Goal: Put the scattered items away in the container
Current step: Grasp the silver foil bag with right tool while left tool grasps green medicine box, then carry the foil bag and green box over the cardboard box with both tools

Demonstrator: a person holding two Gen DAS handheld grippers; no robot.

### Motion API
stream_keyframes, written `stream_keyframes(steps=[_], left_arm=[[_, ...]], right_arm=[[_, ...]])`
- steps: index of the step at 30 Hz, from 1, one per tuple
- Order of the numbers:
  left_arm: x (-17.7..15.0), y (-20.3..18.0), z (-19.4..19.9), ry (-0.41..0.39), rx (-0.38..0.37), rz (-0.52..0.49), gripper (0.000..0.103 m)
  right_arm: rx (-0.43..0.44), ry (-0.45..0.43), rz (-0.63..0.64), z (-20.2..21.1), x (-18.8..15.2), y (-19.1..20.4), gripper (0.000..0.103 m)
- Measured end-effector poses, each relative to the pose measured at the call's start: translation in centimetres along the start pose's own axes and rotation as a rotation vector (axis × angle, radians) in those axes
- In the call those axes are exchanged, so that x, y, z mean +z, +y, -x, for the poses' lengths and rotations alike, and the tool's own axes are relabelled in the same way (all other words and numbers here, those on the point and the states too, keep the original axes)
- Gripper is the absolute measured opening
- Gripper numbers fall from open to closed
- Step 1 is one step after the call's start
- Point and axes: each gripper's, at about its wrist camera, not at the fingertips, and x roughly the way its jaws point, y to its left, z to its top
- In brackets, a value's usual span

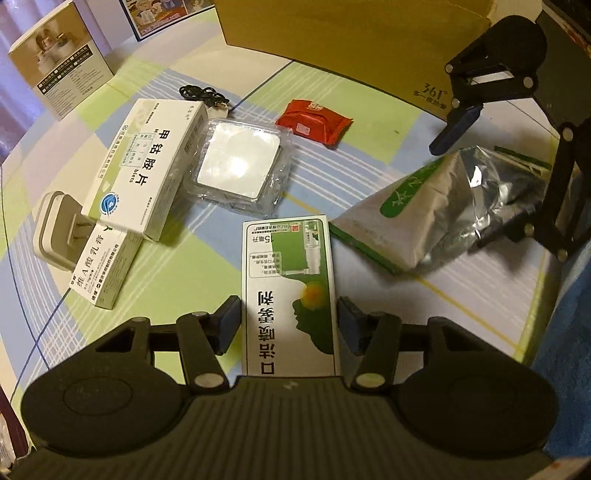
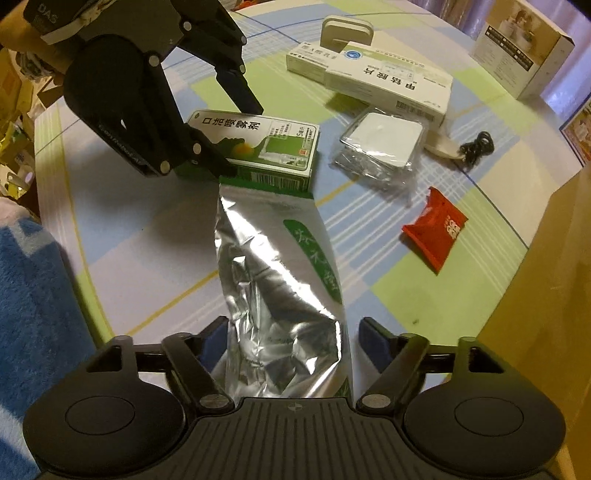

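spray box (image 1: 290,295) lies flat on the checked tablecloth (image 1: 332,162) between the left gripper (image 1: 290,325) fingers, whose blue pads press its long sides. foil pouch (image 2: 280,295) lies between the right gripper (image 2: 291,339) fingers, which stand apart from it, clear of both edges. cardboard container (image 1: 351,33) stands beyond.

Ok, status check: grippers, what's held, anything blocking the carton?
Left gripper shut on green-and-white spray box. Right gripper open, foil pouch between jaws, not gripped. Red packet lies before the cardboard carton.
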Motion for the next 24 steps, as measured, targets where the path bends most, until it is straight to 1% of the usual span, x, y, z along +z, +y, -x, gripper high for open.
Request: stream_keyframes(steps=[3,4,7,9,13,14,15,17,18,19,22,24], left_arm=[[-0.2,-0.2,-0.4,0.010,0.008,0.000,0.060],[-0.3,-0.2,-0.5,0.011,0.006,0.006,0.060],[-0.4,0.0,-0.8,0.009,-0.004,0.029,0.060],[-0.4,0.2,-1.0,0.008,-0.012,0.048,0.060],[-0.1,0.5,-1.4,0.018,-0.028,0.054,0.059],[0.0,0.5,-1.5,0.025,-0.032,0.058,0.058],[0.1,0.7,-1.6,0.032,-0.036,0.064,0.053],[0.2,1.0,-1.7,0.044,-0.047,0.090,0.051],[0.2,1.1,-1.7,0.045,-0.049,0.101,0.051],[0.1,1.1,-1.7,0.050,-0.047,0.109,0.051],[-0.1,0.7,-1.4,0.057,-0.037,0.106,0.051],[-0.2,0.3,-1.1,0.058,-0.036,0.108,0.051]], right_arm=[[-0.013,0.008,0.030,-0.9,0.1,0.3,0.080],[-0.014,0.013,0.034,-1.2,0.1,0.3,0.080],[-0.003,0.016,0.022,-1.7,0.1,0.2,0.080],[0.019,0.016,-0.009,-1.9,0.0,-0.4,0.080],[0.056,0.018,-0.060,-2.2,0.0,-1.4,0.080],[0.057,0.021,-0.061,-2.2,0.1,-1.5,0.080],[0.056,0.024,-0.060,-2.2,0.2,-1.5,0.079],[0.055,0.018,-0.061,-2.0,0.4,-1.5,0.068],[0.049,0.016,-0.066,-1.9,0.5,-1.5,0.061],[0.047,0.016,-0.072,-1.8,0.6,-1.6,0.057],[0.039,0.009,-0.074,-1.4,0.4,-1.7,0.048],[0.044,0.004,-0.078,-1.1,0.2,-1.7,0.047]])
